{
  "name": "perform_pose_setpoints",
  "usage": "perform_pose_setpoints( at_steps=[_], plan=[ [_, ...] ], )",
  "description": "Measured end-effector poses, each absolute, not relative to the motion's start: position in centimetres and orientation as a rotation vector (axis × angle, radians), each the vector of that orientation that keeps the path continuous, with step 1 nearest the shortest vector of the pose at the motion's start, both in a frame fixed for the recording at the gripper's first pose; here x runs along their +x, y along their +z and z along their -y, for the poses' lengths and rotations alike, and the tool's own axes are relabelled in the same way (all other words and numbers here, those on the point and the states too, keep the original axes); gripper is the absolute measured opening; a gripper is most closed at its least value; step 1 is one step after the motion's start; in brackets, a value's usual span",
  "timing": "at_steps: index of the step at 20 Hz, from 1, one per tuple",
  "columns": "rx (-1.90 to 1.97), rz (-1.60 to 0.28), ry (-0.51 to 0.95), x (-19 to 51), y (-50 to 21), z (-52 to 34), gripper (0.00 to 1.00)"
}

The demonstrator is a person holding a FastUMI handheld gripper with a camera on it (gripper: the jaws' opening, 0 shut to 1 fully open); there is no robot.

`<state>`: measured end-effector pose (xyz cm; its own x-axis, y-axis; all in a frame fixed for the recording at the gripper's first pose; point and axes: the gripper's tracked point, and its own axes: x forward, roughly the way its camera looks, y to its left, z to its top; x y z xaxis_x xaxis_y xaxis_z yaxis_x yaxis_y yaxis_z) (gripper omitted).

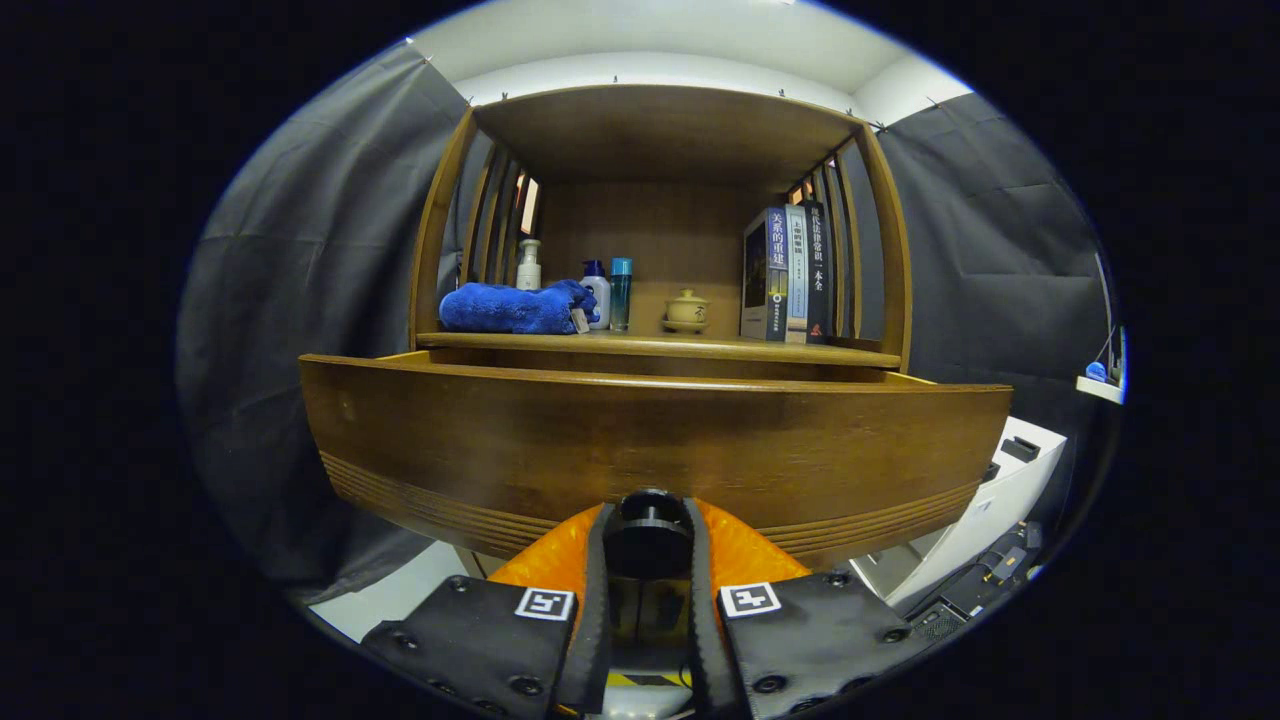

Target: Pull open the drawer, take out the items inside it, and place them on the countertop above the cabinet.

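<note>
Dark cloth walls close in the booth on both sides of a brown wooden cabinet (660,130) with slatted sides and an open shelf space. Its drawer (655,450) stands pulled out toward the camera, the wide front panel with grooved lower edge spanning the view; what lies inside the drawer is hidden behind that panel. The gripper (648,545) sits low at the middle of the panel, its jaws pressed in on the dark round knob (648,520) from the left and the right, pinching it between them. On the tabletop (660,347) above the drawer, a folded blue towel (515,308) lies at the left, with a white pump bottle (529,266) behind it. Just right of the towel stand a white bottle with a blue cap (597,290) and a slim teal bottle (621,293), then a small lidded cream pot (687,310). 3 books (788,272) stand upright at the right end.
</note>
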<state>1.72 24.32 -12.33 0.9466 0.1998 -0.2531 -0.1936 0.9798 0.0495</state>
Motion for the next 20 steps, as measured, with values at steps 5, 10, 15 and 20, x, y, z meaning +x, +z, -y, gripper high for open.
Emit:
perform_pose_setpoints(
  at_steps=[5, 10, 15, 20],
  plan=[
    [0.030, -0.280, 0.202, 0.1, -12.6, -24.1, 0.40],
    [0.023, -0.276, 0.200, 0.0, -12.5, -24.2, 0.40],
    [0.032, -0.275, 0.192, 0.0, -12.6, -24.2, 0.43],
    [0.037, -0.275, 0.180, 0.0, -12.4, -23.9, 0.52]
  ],
)
